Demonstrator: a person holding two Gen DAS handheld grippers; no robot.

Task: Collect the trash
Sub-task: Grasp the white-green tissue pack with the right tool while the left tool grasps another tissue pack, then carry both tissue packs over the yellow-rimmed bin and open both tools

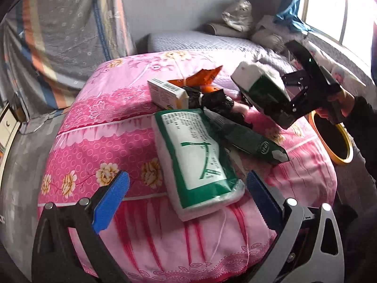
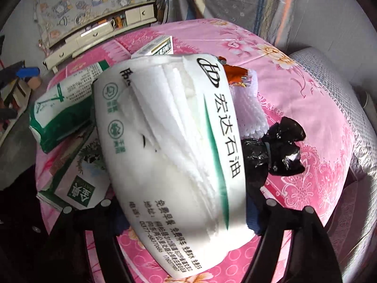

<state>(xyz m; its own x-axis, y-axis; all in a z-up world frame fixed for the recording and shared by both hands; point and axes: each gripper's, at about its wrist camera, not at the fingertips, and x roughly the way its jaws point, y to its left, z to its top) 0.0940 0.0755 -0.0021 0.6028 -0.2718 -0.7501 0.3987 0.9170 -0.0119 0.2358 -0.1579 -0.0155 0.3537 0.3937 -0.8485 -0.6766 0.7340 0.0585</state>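
Trash lies on a pink flowered quilt [image 1: 113,122]. My right gripper [image 1: 271,101] is shut on a white and green tissue pack [image 2: 169,155] and holds it above the quilt; it also shows in the left wrist view [image 1: 256,82]. My left gripper [image 1: 188,188] is open, its blue fingers either side of the near end of a second green and white tissue pack [image 1: 195,155]. Behind lie a dark green carton [image 1: 245,136], a crumpled black bag [image 1: 212,99], a small white box [image 1: 167,93] and an orange wrapper [image 1: 202,75].
A bin with a yellow rim [image 1: 334,139] stands right of the quilt, below my right hand. A grey bedspread [image 1: 200,42] and a window [image 1: 341,7] are behind. A cabinet with drawers [image 2: 99,28] stands beyond the bed in the right wrist view.
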